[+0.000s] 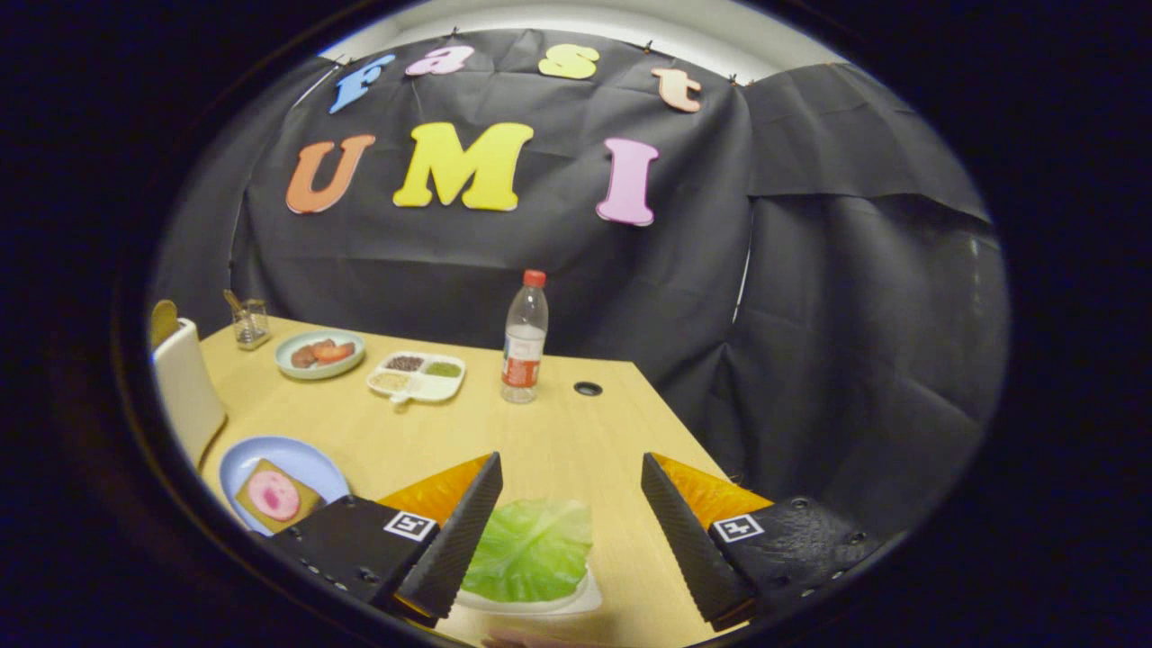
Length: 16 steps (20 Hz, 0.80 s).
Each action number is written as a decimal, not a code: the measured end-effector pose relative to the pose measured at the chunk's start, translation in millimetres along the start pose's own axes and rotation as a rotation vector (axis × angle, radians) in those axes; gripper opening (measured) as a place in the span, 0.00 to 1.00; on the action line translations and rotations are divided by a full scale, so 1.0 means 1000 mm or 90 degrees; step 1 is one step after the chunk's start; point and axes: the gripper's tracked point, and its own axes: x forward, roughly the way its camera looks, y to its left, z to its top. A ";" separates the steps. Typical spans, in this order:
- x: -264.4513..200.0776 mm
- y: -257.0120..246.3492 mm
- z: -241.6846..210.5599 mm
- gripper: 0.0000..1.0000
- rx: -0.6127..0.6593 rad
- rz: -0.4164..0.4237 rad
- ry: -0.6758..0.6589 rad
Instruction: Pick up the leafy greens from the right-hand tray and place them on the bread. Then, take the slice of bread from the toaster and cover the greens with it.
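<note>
Light wood desk, black cloth wall behind. Leafy greens in white tray between spread fingers of hand-held gripper, released, not touching. Left: blue plate with bread, pink slice on top. Beyond: bottle, divided dish.

Light wood tabletop running ahead of the fingers, with a small round cable hole out beyond them near the far edge. Backed by wrinkly black cloth wall all round, hanging in folds. Strip of pale ceiling peeking over it. Pretty dim, kinda warm lighting.
</note>
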 end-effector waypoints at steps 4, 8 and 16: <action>0.038 -0.001 -0.036 0.96 0.010 0.000 0.066; 0.056 0.003 -0.068 0.95 0.004 0.005 0.125; 0.064 0.014 -0.090 0.78 0.012 0.046 0.180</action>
